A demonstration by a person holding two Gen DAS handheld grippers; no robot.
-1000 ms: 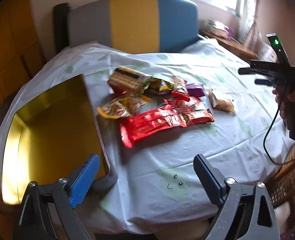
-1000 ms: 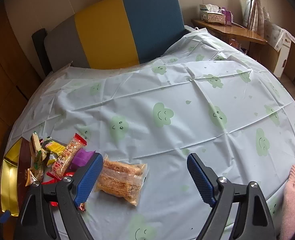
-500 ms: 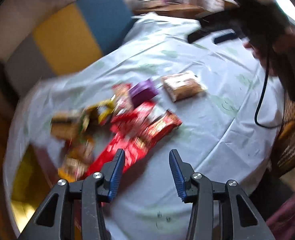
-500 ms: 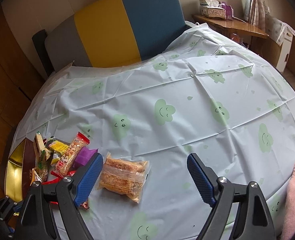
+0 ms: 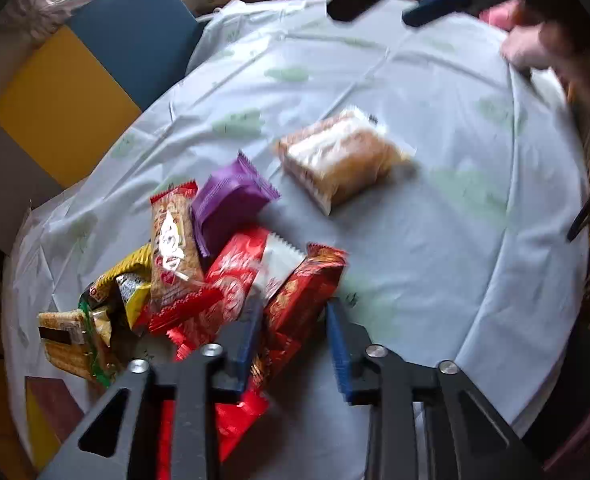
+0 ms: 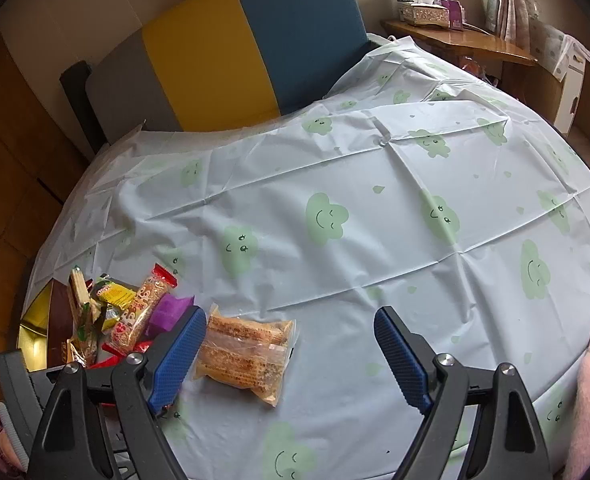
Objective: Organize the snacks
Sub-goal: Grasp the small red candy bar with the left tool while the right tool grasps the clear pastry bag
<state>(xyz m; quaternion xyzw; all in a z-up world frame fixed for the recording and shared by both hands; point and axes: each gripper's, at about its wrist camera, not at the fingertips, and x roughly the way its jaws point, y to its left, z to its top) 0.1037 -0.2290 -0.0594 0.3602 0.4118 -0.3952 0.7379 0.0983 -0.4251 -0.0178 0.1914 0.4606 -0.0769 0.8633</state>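
Your left gripper (image 5: 293,328) has just been closing, jaws narrowed around a red snack bar (image 5: 295,304) at the pile's near edge; contact is unclear. Your right gripper (image 6: 291,354) hangs spread beside the clear-wrapped cake (image 6: 247,354); open tablecloth (image 6: 375,184) lies beyond

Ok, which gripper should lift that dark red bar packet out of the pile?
Left. The left gripper already straddles the dark red packet, its jaws just closing; the right gripper hangs open beside the clear-wrapped cake.
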